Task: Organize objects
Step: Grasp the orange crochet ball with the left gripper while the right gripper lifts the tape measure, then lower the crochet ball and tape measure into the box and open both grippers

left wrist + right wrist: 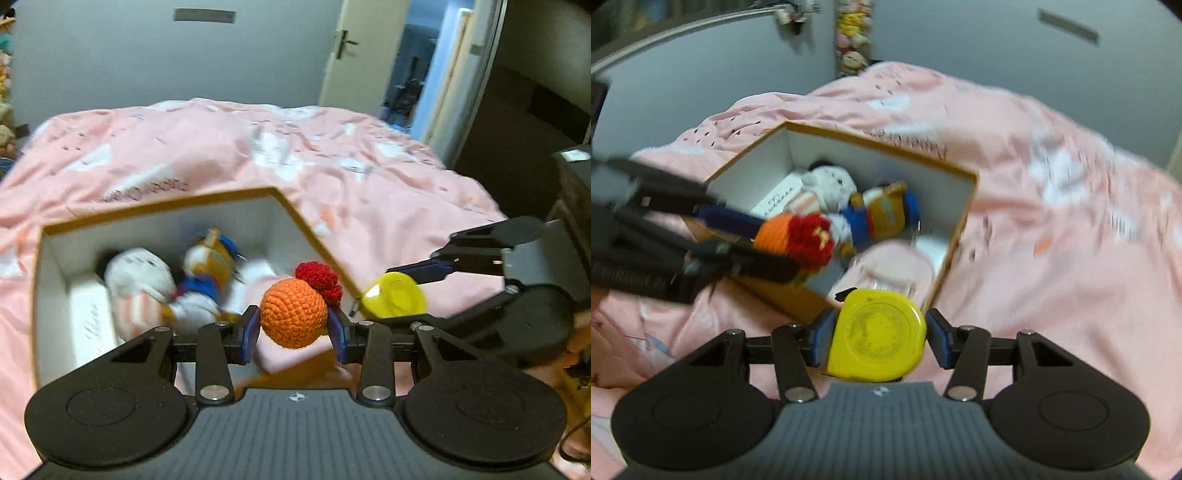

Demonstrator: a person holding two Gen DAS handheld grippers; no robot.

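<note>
An orange crochet ball (293,319) with a red tuft (319,278) sits between the blue pads of my left gripper (294,328), which is shut on it. My right gripper (880,334) is shut on a yellow tape measure (877,339). Both grippers hang over the near edge of an open cardboard box (886,147) with white inner walls, which lies on the bed. Inside it are a white plush toy (831,184), a duck plush in blue (882,214) and a pink item (890,266). The left wrist view shows the tape measure (393,299) just right of the ball.
A pink patterned duvet (258,147) covers the bed all around the box. An open door (354,55) stands beyond the bed on the right, with dark furniture (576,177) at the far right. Small plush toys (851,33) hang on the grey wall.
</note>
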